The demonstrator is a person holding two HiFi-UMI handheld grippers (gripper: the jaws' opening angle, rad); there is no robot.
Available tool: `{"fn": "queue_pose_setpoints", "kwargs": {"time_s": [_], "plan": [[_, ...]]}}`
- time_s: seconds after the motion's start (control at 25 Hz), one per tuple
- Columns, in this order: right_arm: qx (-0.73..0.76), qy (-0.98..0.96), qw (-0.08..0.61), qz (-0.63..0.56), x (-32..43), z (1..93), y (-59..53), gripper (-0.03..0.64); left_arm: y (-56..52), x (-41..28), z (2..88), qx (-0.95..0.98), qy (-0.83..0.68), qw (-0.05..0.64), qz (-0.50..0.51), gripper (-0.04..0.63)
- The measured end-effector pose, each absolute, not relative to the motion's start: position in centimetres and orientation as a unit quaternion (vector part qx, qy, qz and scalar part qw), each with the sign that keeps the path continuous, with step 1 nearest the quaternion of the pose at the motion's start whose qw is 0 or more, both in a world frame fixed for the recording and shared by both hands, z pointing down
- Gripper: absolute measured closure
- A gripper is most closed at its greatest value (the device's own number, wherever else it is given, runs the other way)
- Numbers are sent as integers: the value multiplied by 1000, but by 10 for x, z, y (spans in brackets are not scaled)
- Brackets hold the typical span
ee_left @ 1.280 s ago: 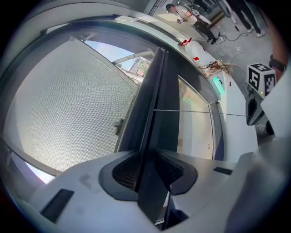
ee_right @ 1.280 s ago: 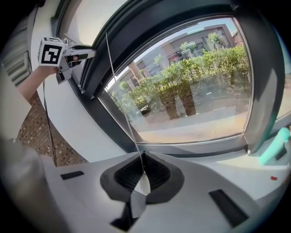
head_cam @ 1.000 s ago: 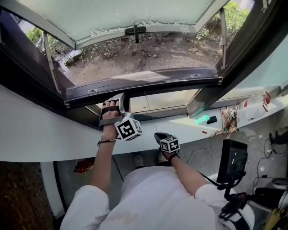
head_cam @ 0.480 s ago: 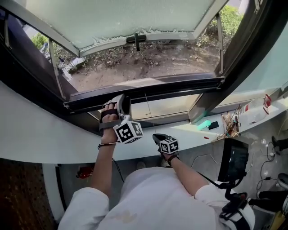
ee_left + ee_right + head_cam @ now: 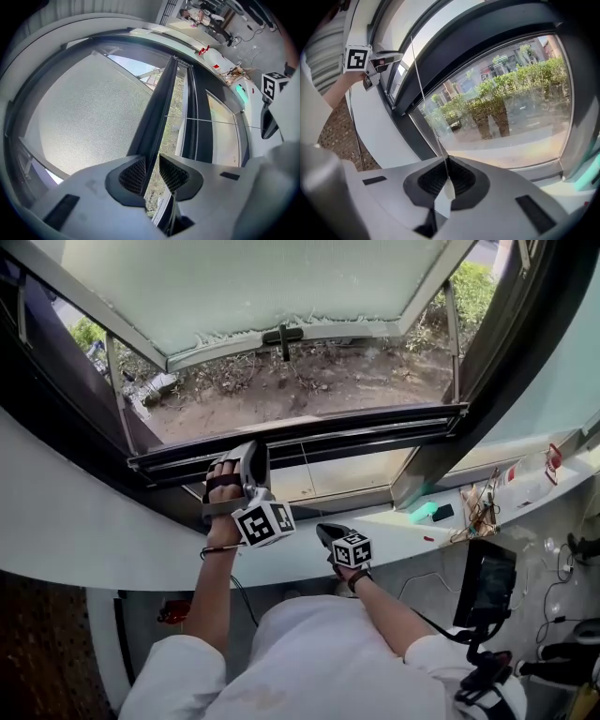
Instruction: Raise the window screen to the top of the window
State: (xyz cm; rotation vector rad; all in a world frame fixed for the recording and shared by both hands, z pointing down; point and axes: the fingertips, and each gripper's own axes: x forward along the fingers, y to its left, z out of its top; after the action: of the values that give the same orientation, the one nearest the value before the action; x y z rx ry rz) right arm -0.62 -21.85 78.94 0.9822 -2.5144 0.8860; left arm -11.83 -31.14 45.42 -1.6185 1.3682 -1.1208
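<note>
While screen bar has risen | left claw clamps it | right claw pinches cord

Head view steeply down; gripper views close, sharing window frame.

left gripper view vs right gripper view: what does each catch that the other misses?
Left gripper view only: the window screen mesh, and the left claw clamped on the screen's dark bottom bar.
Right gripper view only: hedges through the lower pane, and the right claw shut on a white tab.
Both: the thin pull cord running to that tab, plus the other gripper's marker cube.
</note>
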Motion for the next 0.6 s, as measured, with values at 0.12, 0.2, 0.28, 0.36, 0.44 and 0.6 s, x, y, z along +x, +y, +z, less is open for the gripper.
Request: {"fn": "queue_pose_setpoints", "kwargs": {"time_s": [0.12, 0.2, 0.28, 0.36, 0.44, 0.6], "plan": [[339, -881, 141, 300, -9, 783, -221, 617, -313, -119, 447, -622, 541, 370, -428, 511], [337, -884, 137, 295, -11, 779, -224, 617, -314, -121, 442, -618, 547, 372, -425, 511], [338, -885, 128, 292, -11, 773, -227, 617, -315, -121, 435, -616, 552, 374, -420, 511], [340, -887, 116, 290, -13, 766, -230, 617, -315, -121, 427, -617, 555, 374, -413, 511], [341, -889, 105, 287, -16, 758, -233, 617, -315, -121, 418, -617, 560, 376, -405, 512], [334, -896, 89, 279, -24, 743, -235, 617, -316, -122, 400, -615, 576, 384, -378, 529]]}}
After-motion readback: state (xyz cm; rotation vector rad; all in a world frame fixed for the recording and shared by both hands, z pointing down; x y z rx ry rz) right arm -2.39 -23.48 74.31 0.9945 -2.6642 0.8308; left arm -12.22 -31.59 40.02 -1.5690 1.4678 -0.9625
